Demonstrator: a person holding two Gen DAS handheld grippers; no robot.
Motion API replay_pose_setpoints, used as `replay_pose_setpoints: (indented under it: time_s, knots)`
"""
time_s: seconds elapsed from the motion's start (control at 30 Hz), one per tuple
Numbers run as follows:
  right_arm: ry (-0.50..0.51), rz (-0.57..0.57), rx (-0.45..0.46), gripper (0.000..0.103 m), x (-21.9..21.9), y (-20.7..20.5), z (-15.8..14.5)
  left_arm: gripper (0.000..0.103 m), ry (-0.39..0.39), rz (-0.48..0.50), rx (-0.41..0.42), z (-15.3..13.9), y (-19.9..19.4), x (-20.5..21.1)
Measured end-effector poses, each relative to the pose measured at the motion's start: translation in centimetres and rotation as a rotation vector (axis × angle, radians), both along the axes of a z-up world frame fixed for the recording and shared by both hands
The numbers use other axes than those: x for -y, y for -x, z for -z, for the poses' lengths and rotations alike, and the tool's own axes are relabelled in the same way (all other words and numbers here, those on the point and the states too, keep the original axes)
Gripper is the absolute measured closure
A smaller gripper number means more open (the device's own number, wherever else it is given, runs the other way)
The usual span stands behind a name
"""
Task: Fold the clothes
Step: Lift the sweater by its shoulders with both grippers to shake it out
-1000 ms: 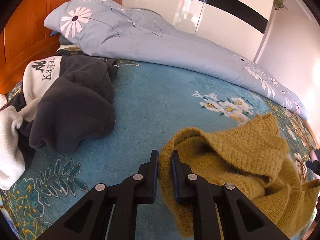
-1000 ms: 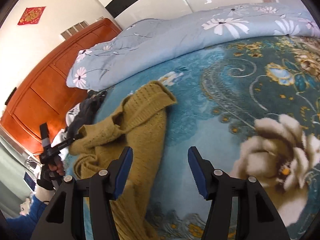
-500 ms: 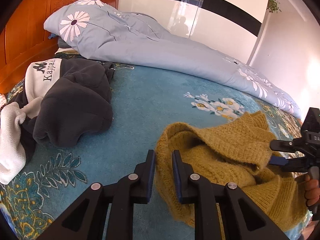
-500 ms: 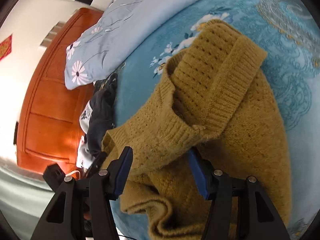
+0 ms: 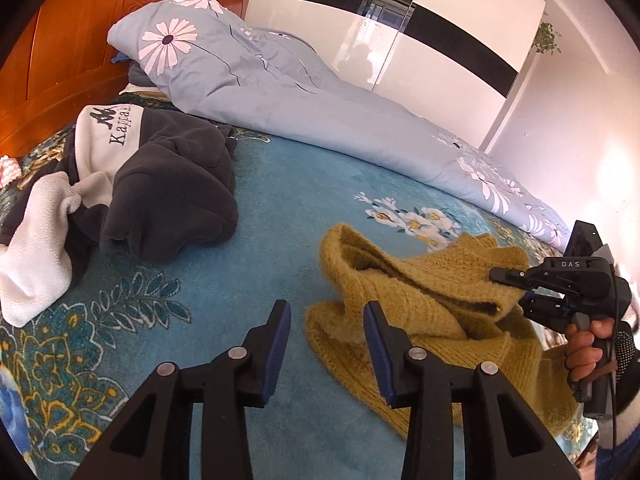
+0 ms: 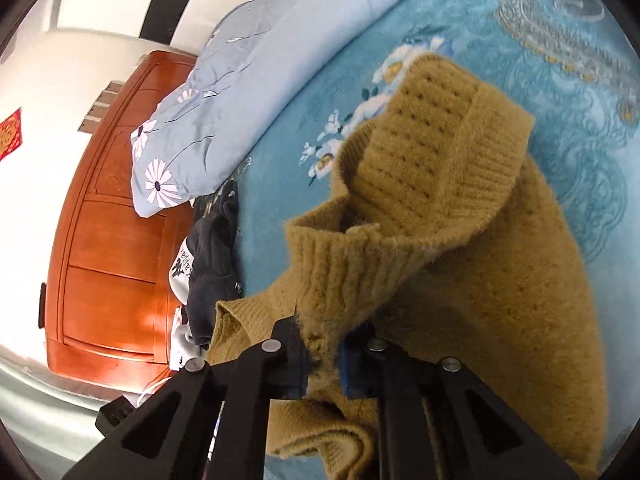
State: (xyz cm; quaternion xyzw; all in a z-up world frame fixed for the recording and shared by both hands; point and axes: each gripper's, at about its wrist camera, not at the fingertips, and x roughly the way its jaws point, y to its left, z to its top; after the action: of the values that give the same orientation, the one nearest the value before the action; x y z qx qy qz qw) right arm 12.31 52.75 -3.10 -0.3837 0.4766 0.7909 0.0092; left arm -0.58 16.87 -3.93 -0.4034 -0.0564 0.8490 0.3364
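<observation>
Mustard sweater [image 6: 460,264] now pinched by right tool [image 6: 324,354], left tool [image 5: 326,344] let go, spread wide

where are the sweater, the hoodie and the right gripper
sweater [image 6: 500,300], right wrist view, knit body
hoodie [image 5: 172,204], left wrist view, dark fleece
right gripper [image 6: 323,354], right wrist view, between the fingertips

left wrist: low over the bed, aimed toward the headboard [image 5: 48,64] and wardrobe | right wrist: pressed close above the mustard sweater [image 6: 460,264], rolled sideways | shared: sweater, dark hoodie [image 5: 168,192], quilt [image 5: 280,92]
</observation>
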Motion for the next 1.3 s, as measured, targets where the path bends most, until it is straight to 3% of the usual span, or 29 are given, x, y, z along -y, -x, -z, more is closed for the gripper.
replay_pose_setpoints:
  time_s: [0.17, 0.33, 0.67, 0.87, 1.03, 1.17, 1.3]
  knots:
    - [-0.195, -0.019, -0.046, 0.093, -3.5, -5.0, -5.0, 0.054, -0.070, 0.036, 0.019, -1.5, -1.1, 0.1]
    - [-0.366, 0.031, -0.003, 0.094, -8.2, -11.3, -8.5, 0.052, -0.067, 0.093, -0.002, -2.8, -2.1, -2.0]
    - [-0.630, 0.159, 0.091, 0.094, -16.0, -23.0, -10.7, 0.052, -0.010, 0.266, -0.040, -4.5, -4.0, -10.7]
    - [-0.611, 0.082, 0.162, 0.094, -14.7, -27.8, -6.1, 0.049, 0.000, 0.424, -0.044, -7.0, -3.6, -19.0]
    - [-0.623, 0.023, 0.173, 0.094, -12.7, -29.2, -3.9, 0.047, 0.030, 0.612, 0.048, -7.1, -3.9, -29.1]
    - [-0.596, 0.033, 0.151, 0.094, -13.2, -29.7, -3.5, 0.045, 0.135, 0.760, 0.190, -3.6, -5.5, -37.7]
    - [-0.585, 0.025, 0.130, 0.094, -13.5, -29.9, -3.4, 0.045, 0.248, 0.840, 0.288, 1.0, -7.3, -43.5]
